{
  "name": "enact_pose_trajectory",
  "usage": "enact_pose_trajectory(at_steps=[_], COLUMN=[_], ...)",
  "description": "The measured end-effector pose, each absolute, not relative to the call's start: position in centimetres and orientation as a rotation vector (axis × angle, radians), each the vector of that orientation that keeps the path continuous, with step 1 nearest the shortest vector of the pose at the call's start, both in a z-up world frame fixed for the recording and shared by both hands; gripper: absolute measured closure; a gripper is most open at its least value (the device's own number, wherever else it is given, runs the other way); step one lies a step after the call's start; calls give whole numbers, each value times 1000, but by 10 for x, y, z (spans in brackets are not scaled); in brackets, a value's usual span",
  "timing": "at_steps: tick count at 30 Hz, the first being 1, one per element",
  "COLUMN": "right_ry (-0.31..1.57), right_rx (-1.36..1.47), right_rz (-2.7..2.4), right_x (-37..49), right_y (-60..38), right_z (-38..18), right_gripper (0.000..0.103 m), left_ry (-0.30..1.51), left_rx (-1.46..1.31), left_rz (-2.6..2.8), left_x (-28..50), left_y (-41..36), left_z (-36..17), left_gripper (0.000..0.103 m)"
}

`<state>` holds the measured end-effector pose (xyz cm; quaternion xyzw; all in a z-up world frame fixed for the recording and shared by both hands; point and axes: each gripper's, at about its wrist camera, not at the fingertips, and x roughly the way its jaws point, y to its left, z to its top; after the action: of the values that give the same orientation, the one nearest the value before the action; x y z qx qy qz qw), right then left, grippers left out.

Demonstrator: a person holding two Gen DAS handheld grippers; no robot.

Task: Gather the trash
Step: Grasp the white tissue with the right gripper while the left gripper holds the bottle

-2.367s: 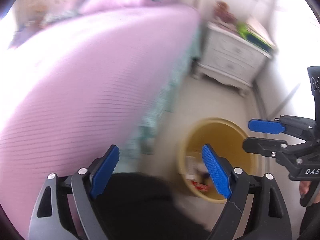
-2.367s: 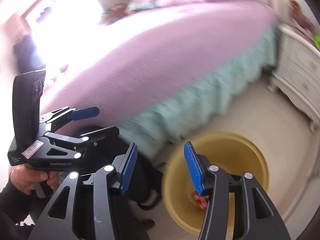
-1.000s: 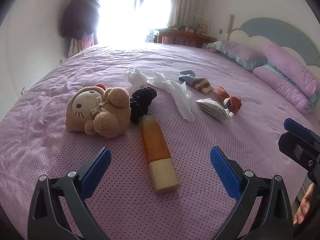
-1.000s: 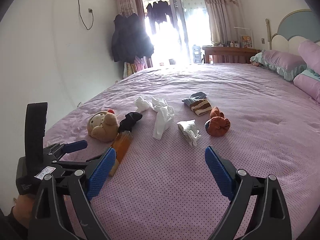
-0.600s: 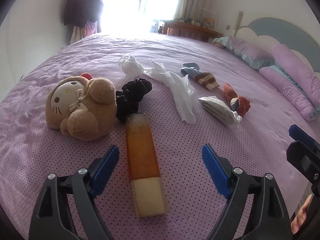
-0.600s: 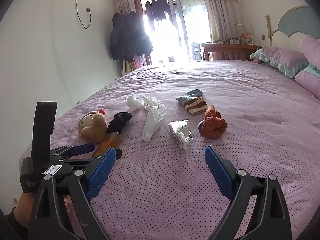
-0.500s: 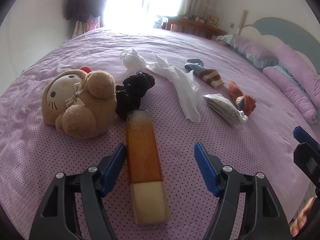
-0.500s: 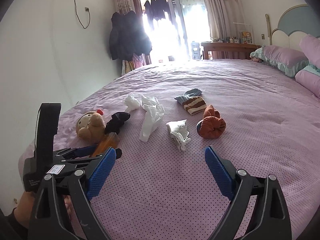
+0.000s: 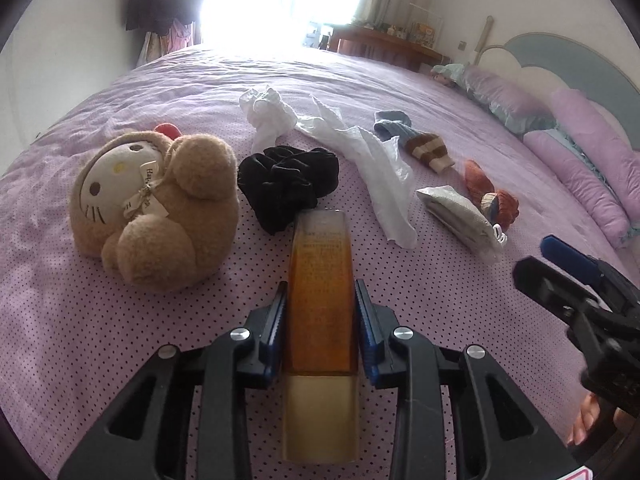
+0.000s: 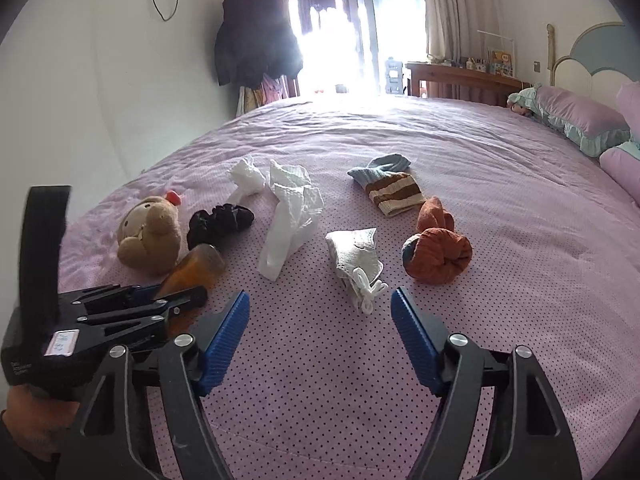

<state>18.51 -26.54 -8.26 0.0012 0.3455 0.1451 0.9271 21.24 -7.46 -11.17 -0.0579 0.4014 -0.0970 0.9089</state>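
Note:
An amber plastic bottle (image 9: 322, 280) with a pale cap lies on the purple bed; it also shows in the right wrist view (image 10: 196, 270). My left gripper (image 9: 321, 292) is shut on it, pads against both its sides. My right gripper (image 10: 320, 312) is open and empty above the bedspread, just short of a crumpled white face mask (image 10: 356, 260). White tissues (image 10: 290, 212) and a smaller white wad (image 10: 246, 178) lie farther back. The mask (image 9: 460, 216) and tissues (image 9: 376, 160) also show in the left wrist view.
A Hello Kitty plush (image 9: 152, 204) lies left of the bottle, a black scrunchie (image 9: 288, 184) just beyond it. A striped sock (image 10: 388, 184) and a rolled orange sock (image 10: 436, 252) lie to the right. Pillows (image 10: 576, 120) are at the far right.
Both grippers swung from the yellow bin on the floor up to the bed. My left gripper moved forward over the bottle and closed on it. The right gripper stayed open.

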Motion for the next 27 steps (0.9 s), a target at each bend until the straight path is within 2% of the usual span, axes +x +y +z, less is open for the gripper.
enact_pose_trajectory(at_steps=[4, 6, 13, 16, 17, 18, 21, 27], right_ry=[762, 791, 857, 878, 885, 890, 889, 877], right_rx=[-17, -17, 20, 43, 46, 48, 52, 94], right_rz=[268, 264, 246, 259, 269, 280, 312, 451], right_x=[216, 230, 256, 258, 259, 258, 250, 208], right_y=[-261, -261, -265, -268, -268, -269, -270, -271], right_z=[-93, -98, -111, -115, -116, -117, -115, -109], right_gripper=[38, 43, 46, 68, 81, 85, 90, 90], left_ry=[823, 824, 834, 837, 838, 839, 843, 847], left_rx=[-119, -126, -129, -131, -132, -131, -133, -162], left_rz=[-218, -221, -254, -261, -263, -265, -273, -305], left_x=[213, 215, 219, 220, 222, 222, 222, 220], left_y=[-74, -73, -75, -75, -75, -76, -75, -70], left_z=[-109, -109, -109, -109, -110, -110, -111, -113], left_gripper=[71, 71, 71, 71, 71, 71, 71, 71])
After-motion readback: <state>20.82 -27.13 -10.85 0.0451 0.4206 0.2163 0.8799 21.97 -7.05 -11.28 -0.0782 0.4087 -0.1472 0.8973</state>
